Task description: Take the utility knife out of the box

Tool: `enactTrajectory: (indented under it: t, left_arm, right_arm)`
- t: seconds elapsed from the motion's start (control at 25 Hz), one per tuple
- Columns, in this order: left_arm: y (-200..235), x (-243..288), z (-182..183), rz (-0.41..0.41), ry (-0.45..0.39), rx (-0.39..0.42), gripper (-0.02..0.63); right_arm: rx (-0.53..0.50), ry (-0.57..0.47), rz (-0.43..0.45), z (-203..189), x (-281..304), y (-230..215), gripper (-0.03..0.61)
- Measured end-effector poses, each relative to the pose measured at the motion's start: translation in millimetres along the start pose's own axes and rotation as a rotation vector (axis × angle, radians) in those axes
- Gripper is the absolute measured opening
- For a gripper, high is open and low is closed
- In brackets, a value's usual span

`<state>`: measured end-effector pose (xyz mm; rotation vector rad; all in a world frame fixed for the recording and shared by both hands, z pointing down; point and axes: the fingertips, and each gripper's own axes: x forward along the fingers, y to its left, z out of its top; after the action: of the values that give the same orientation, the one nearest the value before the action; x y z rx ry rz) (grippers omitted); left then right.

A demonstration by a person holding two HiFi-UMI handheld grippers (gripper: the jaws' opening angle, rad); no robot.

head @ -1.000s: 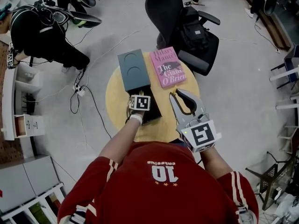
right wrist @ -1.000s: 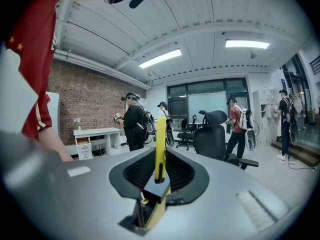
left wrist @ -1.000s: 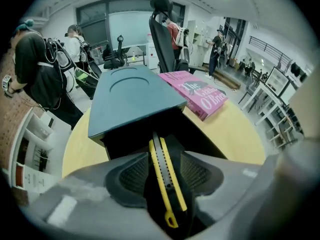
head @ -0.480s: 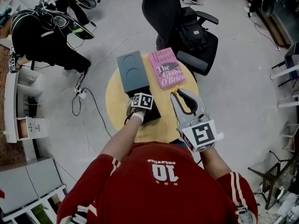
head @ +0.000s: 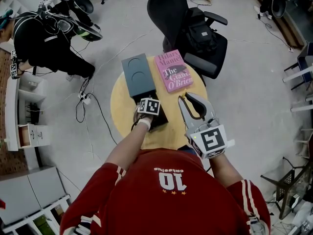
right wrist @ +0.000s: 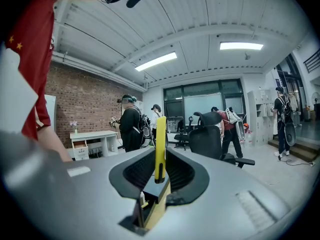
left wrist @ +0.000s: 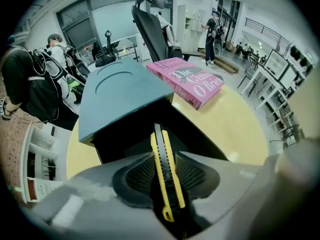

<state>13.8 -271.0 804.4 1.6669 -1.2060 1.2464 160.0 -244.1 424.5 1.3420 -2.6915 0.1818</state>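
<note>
Closing my left tongs [left wrist: 167,175] on the knife [left wrist: 162,154], unlifted from its box [left wrist: 120,94]; right tongs [right wrist: 160,173] pinch a yellow strip [right wrist: 160,141]

Overhead head view, close left view: shared table [head: 120,109]

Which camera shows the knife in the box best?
The left gripper view: the utility knife lies in the box between jaws that have just been closing. In the head view the left gripper covers it; the right gripper view misses it.
</note>
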Motion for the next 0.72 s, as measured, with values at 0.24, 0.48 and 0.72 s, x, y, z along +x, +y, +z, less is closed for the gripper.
enactTrajectory:
  t: [0.24,0.48,0.72]
  left_arm:
    - [-9,-12,6,-0.041,-0.041,0.007,0.135]
    - [-15,-24,9,-0.065,-0.087,0.024,0.132]
    - [-16,-43,19,-0.074,-0.179,0.056,0.130]
  right_arm:
    - [-0.012,0.002,0.004,0,-1,6,0.064]
    - [-0.017,-0.007,0.008,2,-4,12,0.064]
    - [-0.022,-0.015,0.001,3,-9,23,0.064]
